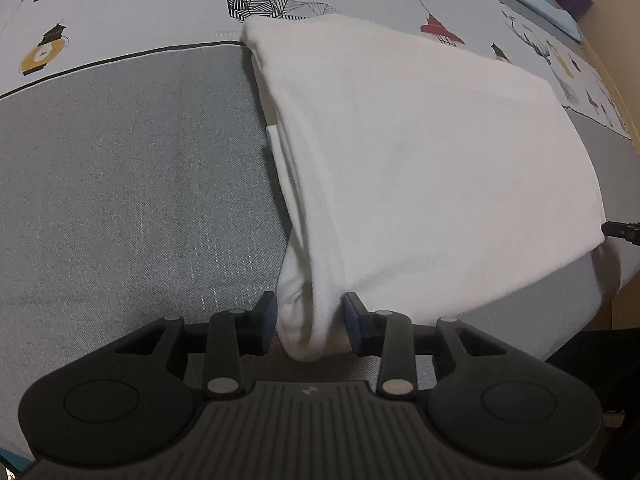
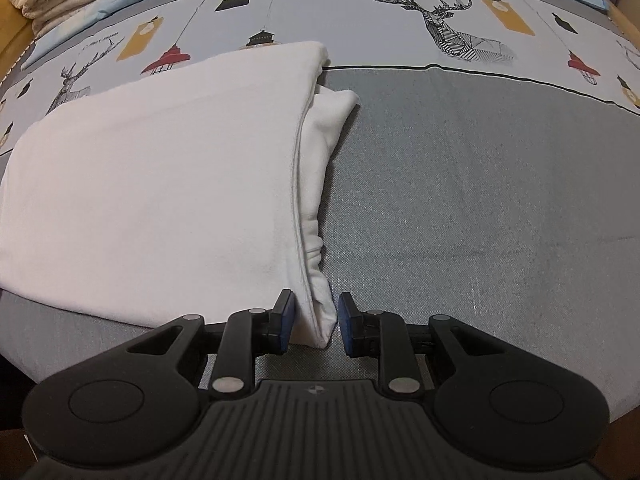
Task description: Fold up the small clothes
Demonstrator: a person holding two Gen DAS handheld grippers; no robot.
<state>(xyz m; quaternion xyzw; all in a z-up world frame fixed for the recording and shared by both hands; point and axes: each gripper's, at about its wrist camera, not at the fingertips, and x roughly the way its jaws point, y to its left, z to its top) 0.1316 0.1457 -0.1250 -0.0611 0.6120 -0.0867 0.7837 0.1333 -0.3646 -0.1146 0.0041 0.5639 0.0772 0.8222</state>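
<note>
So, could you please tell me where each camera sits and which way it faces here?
Left wrist: on the left gripper, looking steeply down at the white garment's near-left corner; only its fingers show.
Right wrist: on the right gripper, facing the garment's near-right corner; only its fingers show.
Shared: the garment and deer-print bedding.

Left gripper (image 1: pixel 310 322): pointed steeply downward at the near left corner of the white garment (image 1: pixel 420 152). The jaws stand partly apart, one blue pad on each side of the bunched corner fold; the fold fills most of the gap.

Right gripper (image 2: pixel 314 322): pointed steeply downward at the near right corner of the white garment. The jaws stand partly apart. The corner lies against the left pad; a gap separates it from the right pad.
</note>
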